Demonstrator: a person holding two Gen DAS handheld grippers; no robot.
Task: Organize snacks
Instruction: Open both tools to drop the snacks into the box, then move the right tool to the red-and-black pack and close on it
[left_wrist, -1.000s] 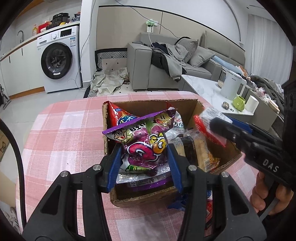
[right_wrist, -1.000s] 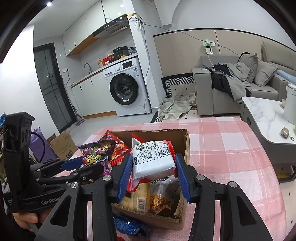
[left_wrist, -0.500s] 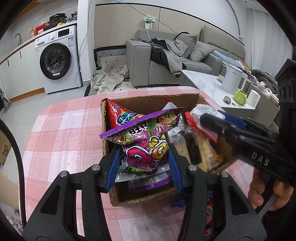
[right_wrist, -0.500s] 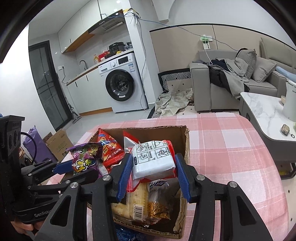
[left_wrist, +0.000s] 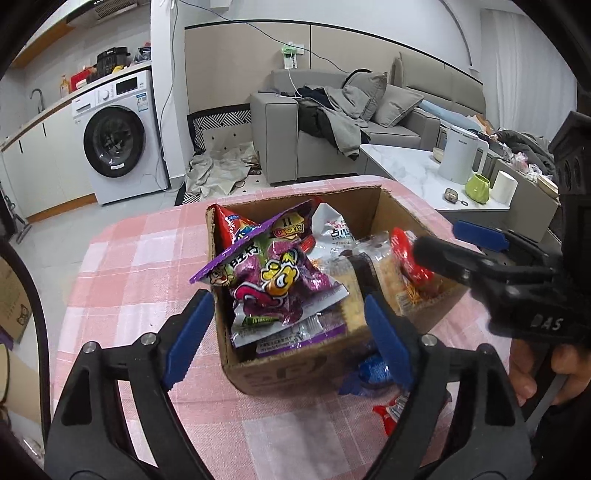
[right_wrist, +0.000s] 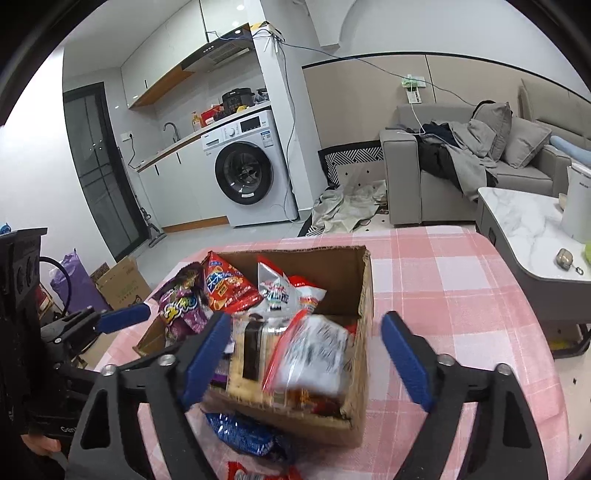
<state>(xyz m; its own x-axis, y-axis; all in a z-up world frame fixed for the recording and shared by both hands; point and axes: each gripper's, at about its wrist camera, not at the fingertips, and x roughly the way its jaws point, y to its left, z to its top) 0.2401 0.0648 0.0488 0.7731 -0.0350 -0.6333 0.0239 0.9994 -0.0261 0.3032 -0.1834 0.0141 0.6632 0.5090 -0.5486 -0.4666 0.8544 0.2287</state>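
Both grippers are opening over the cardboard box (left_wrist: 295, 373). The left gripper (left_wrist: 288, 332) lets go of the purple snack bag (left_wrist: 273, 280), and the right gripper (right_wrist: 303, 354) drops the white packet (right_wrist: 314, 354). These bags look light, soft and crinkly, so pinch the sealed edge gently.

The left gripper (left_wrist: 286, 332) has black angular arms with silver screws and blue ribbed finger pads (left_wrist: 188, 338). The right gripper (right_wrist: 301, 360) is built the same; its black handle carries white letters "DAS", seen from the left wrist.

Your white-and-red packet (right_wrist: 314, 358) shows motion-blurred in the box at 6 o'clock; the red wrapper (right_wrist: 258, 472) is cut off by the bottom edge.
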